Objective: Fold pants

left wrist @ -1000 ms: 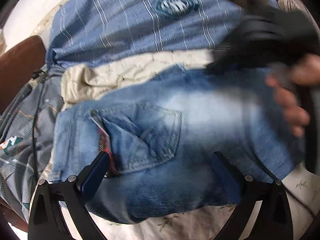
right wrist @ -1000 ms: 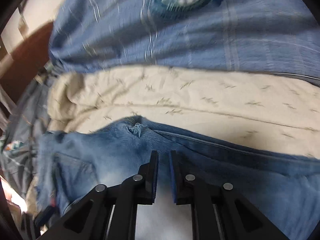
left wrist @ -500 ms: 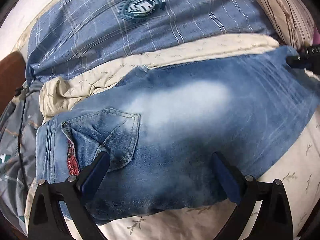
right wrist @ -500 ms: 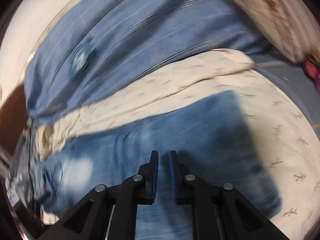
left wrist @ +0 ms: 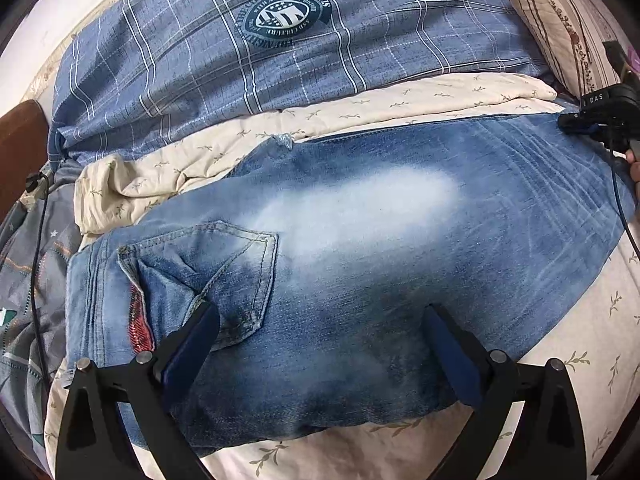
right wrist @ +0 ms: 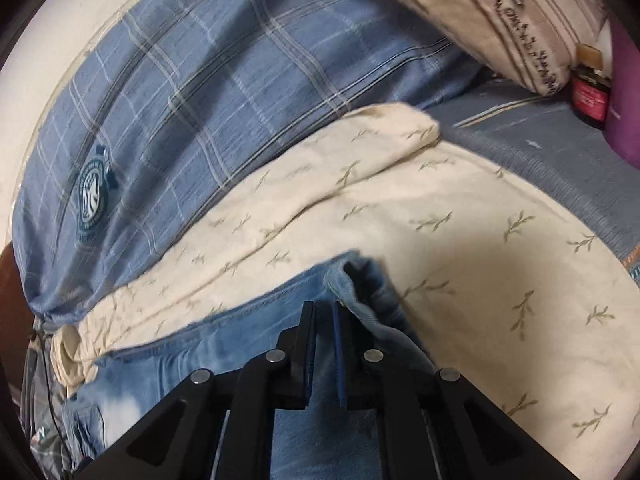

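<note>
Faded blue jeans (left wrist: 360, 232) lie folded across a cream leaf-print sheet (left wrist: 360, 108), back pocket (left wrist: 224, 276) to the left. My left gripper (left wrist: 320, 340) is open and empty, its fingers spread just above the jeans' near edge. My right gripper (right wrist: 323, 316) is shut, its jaws nearly together over the jeans' far right corner (right wrist: 360, 280); whether denim is pinched between them is not clear. It also shows in the left wrist view (left wrist: 596, 124) at the jeans' right corner.
A blue plaid duvet (left wrist: 280, 40) with a round crest lies behind the jeans. A striped pillow (right wrist: 512, 20) and a small dark jar (right wrist: 590, 96) sit at the far right. Grey bedding and a black cable (left wrist: 36, 240) lie left.
The right gripper has travelled rightward along the jeans to their far right corner. The left gripper has stayed open over the near edge. The jeans lie flatter and more spread out.
</note>
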A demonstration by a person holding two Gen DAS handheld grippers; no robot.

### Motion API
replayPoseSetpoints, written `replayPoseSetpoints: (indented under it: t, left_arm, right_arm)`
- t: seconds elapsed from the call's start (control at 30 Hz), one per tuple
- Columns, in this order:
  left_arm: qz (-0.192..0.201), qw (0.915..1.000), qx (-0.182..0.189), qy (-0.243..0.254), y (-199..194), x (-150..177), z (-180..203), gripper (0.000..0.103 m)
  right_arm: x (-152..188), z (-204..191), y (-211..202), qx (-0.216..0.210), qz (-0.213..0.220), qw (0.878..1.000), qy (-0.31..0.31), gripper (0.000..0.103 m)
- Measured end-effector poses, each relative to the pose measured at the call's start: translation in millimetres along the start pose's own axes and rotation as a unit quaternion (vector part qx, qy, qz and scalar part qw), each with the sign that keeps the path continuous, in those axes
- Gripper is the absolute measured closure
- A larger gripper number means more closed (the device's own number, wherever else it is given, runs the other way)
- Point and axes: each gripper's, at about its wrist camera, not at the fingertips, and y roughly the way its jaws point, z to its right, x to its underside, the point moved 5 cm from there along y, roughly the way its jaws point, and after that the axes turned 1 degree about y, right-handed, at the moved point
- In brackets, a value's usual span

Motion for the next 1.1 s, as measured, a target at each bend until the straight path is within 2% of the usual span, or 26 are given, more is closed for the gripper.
replayPoseSetpoints:
  t: [0.1, 0.13, 0.23, 0.3, 0.4, 0.47, 0.57, 0.7, 0.77, 0.83, 0.87, 0.9, 1.03, 1.1]
  left_arm:
    - [-0.004, 1.0000, 0.006, -0.007, 1, 1, -2, 0.002]
    - [-0.005, 0.9999, 0.007, -0.009, 2, 1, -3, 0.002]
    - [-0.006, 0.9998, 0.010, -0.016, 2, 2, -5, 0.002]
    - [-0.001, 0.9997, 0.009, -0.021, 0, 1, -7, 0.002]
    - [0.023, 0.9988, 0.018, -0.038, -11, -4, -11, 0.002]
    - [0.043, 0.9975, 0.026, -0.050, -19, -8, -14, 0.002]
    - [0.061, 0.9959, 0.032, -0.059, -28, -10, -14, 0.002]
    - [0.051, 0.9964, 0.041, -0.054, -28, -6, -9, 0.002]
    - [0.048, 0.9967, 0.042, -0.050, -29, -5, -7, 0.002]
    - [0.046, 0.9970, 0.040, -0.047, -30, -4, -5, 0.002]
    - [0.045, 0.9972, 0.040, -0.045, -30, -3, -4, 0.002]
    - [0.042, 0.9973, 0.042, -0.042, -30, -3, -2, 0.002]
    - [0.028, 0.9983, 0.039, -0.033, -24, -1, 2, 0.002]
    - [0.006, 0.9989, 0.033, -0.032, -16, 3, 3, 0.002]
  right_arm:
    - [-4, 10, -10, 0.019, 0.025, 0.999, 0.003, 0.095]
    - [-6, 15, -14, 0.017, 0.030, 0.999, 0.008, 0.090]
    - [-5, 37, -39, 0.020, 0.043, 0.998, 0.045, 0.090]
    - [-5, 55, -64, 0.002, 0.065, 0.995, 0.079, 0.090]
    - [5, 73, -95, -0.054, 0.071, 0.988, 0.126, 0.088]
    - [21, 75, -111, -0.088, 0.060, 0.985, 0.138, 0.087]
    - [41, 68, -124, -0.105, 0.035, 0.986, 0.127, 0.087]
    - [63, 57, -126, -0.136, -0.002, 0.981, 0.138, 0.086]
    - [71, 54, -121, -0.130, -0.022, 0.982, 0.132, 0.079]
    - [82, 50, -113, -0.127, -0.049, 0.981, 0.138, 0.066]
    - [88, 48, -110, -0.125, -0.060, 0.981, 0.137, 0.064]
    - [92, 45, -108, -0.119, -0.066, 0.982, 0.132, 0.053]
    - [96, 43, -99, -0.099, -0.068, 0.984, 0.129, 0.053]
    - [95, 48, -90, -0.099, -0.071, 0.982, 0.146, 0.053]
